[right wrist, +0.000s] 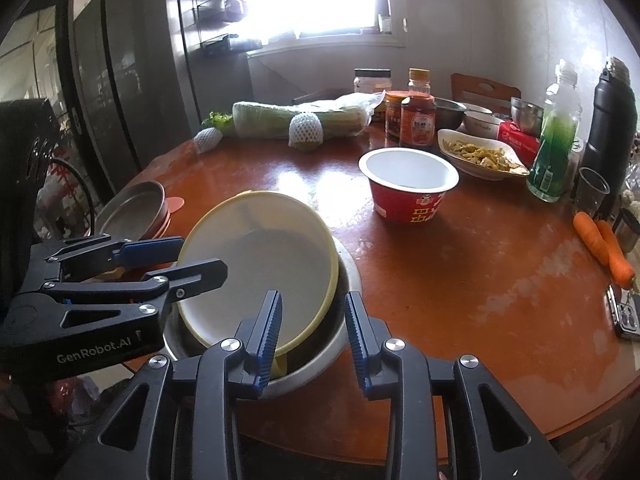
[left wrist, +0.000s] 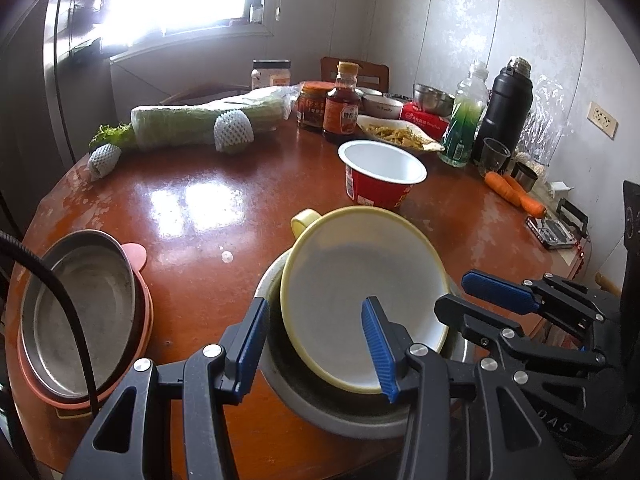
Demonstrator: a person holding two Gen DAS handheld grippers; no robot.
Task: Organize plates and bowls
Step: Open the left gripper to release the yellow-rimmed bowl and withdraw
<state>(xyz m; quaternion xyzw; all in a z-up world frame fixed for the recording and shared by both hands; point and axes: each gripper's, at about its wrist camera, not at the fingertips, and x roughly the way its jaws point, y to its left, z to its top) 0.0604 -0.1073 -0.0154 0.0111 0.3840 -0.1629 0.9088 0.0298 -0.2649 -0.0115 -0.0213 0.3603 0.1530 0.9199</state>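
Observation:
A yellow-rimmed bowl with a white inside (left wrist: 360, 296) (right wrist: 260, 264) sits tilted inside a steel bowl (left wrist: 320, 412) (right wrist: 320, 352) at the table's near edge. My left gripper (left wrist: 316, 348) is open, its fingers straddling the near rims of both bowls. My right gripper (right wrist: 314, 340) is open, one finger inside the yellow bowl and one outside the steel bowl's rim. Each gripper shows in the other's view, the right one (left wrist: 480, 300) and the left one (right wrist: 172, 260). A steel plate (left wrist: 80, 308) (right wrist: 132, 208) rests on pink plates (left wrist: 140, 256) at the left.
On the round brown table (left wrist: 200, 208) stand a red paper cup (left wrist: 380, 176), a dish of food (left wrist: 400, 134), sauce bottles (left wrist: 340, 108), steel bowls (left wrist: 432, 98), a green bottle, a black flask (left wrist: 504, 108), carrots (left wrist: 516, 194), a phone (left wrist: 554, 232) and wrapped cabbage (left wrist: 192, 124).

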